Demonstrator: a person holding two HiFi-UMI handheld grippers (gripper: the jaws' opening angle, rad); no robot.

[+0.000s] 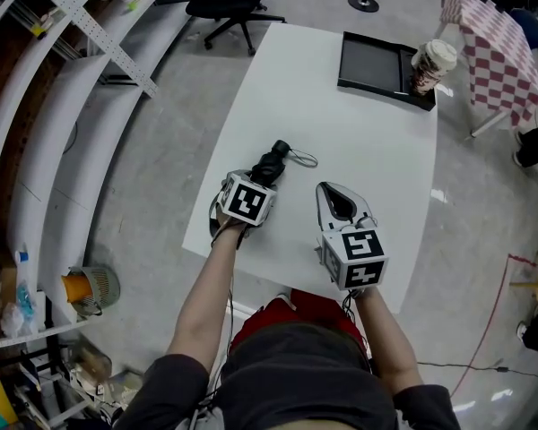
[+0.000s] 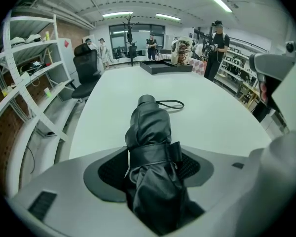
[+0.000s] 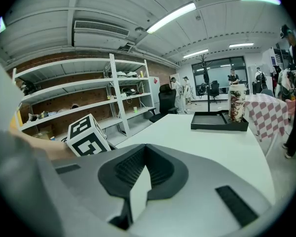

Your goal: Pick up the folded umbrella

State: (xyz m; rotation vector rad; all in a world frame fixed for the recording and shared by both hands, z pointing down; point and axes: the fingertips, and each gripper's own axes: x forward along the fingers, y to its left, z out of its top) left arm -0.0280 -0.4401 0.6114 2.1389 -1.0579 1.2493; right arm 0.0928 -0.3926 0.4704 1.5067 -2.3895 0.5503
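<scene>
- Sitting nearest the person, toward 5 o'clock on the white counter (image 1: 341,133), the right tongs (image 1: 339,200) are closed tip to tip and hold nothing.
- Toward 7 o'clock, the left tongs (image 2: 153,157) are clamped on the folded umbrella (image 2: 150,132), one ribbed pad pressing each side at its wrap strap.
- The umbrella runs from those tongs toward 1 o'clock along the counter's near part. No view settles whether it rests on the surface or is just clear of it.
- It is black, its glossy cloth bunched in loose folds and cinched by a flat band around the middle.
- It is probably light, with a stiff shaft under soft, slippery cloth. The banded middle looks the safest hold, since the cloth there cannot slide over the core.
- A thin cord loop (image 2: 170,104) lies on the counter at the rounded far end and will likely dangle once raised.
- Far off at 1 o'clock, well apart, a black tray (image 1: 372,61) carries a paper cup (image 1: 430,65).
</scene>
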